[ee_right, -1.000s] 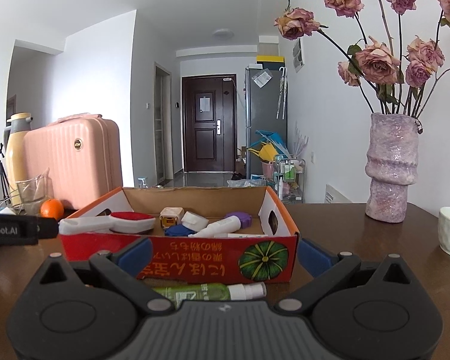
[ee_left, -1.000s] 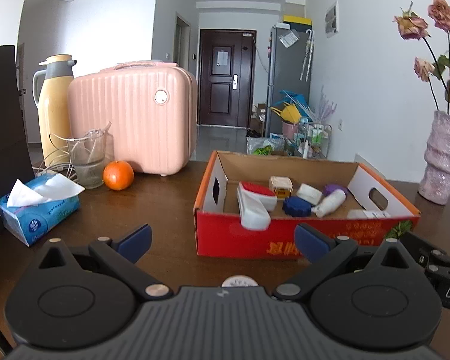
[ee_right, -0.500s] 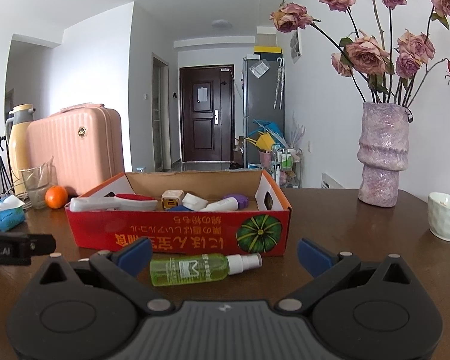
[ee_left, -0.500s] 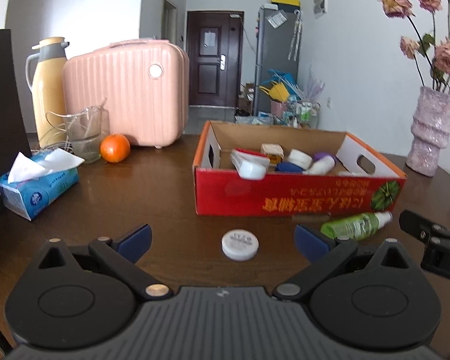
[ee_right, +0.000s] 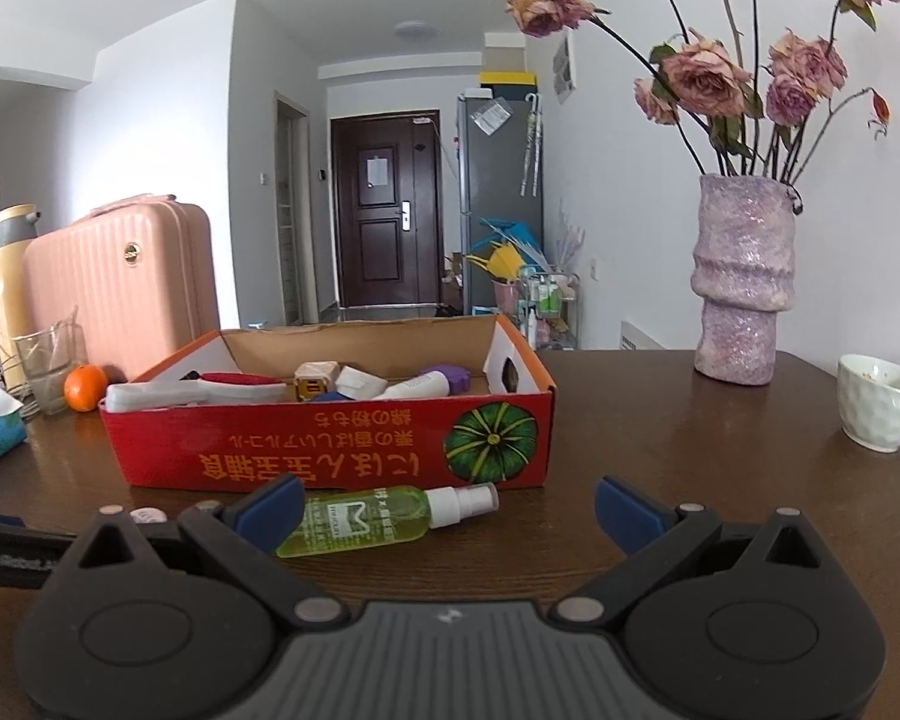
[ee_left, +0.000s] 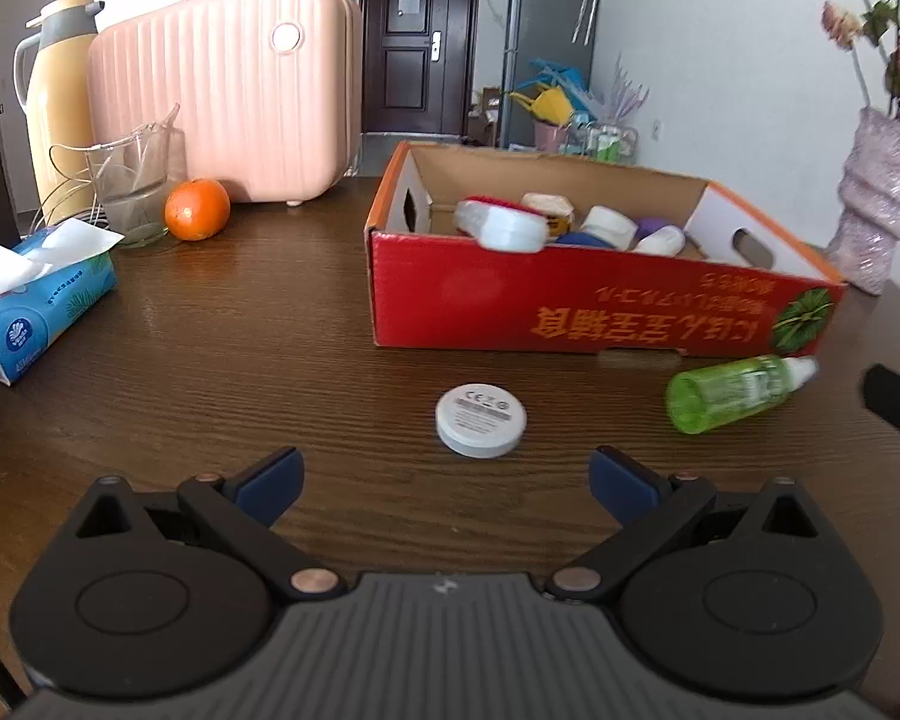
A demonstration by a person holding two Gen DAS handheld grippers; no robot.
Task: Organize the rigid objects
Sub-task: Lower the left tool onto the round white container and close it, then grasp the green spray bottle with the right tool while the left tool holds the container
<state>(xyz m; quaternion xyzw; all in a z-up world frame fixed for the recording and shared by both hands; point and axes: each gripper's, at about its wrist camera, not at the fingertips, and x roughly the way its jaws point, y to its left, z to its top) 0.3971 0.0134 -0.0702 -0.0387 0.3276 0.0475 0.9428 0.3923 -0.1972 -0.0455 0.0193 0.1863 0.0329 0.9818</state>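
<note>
Left tool (ee_left: pixel 444 474): your jaws stand wide apart and empty, low over the desk (ee_left: pixel 240 324).
Right tool (ee_right: pixel 447 501): also spread and empty, with its left pad just in front of the green spray bottle (ee_right: pixel 372 516).
White round tin (ee_left: pixel 480 419): flat on the desk, label up, just ahead of your left tool and centred between its pads.
Green spray bottle, placement: on its side, close against the front wall of the red box (ee_right: pixel 330 444), nozzle pointing to your right.
Red box: open-topped, already holding several small items, including a white brush that overhangs its left front corner.
Step in hand, as judged: collect the two loose items into the box.
Handling advice: bring the left tool low and level to pinch the shallow tin by its rim. Take the bottle across its body, since it may roll.
</note>
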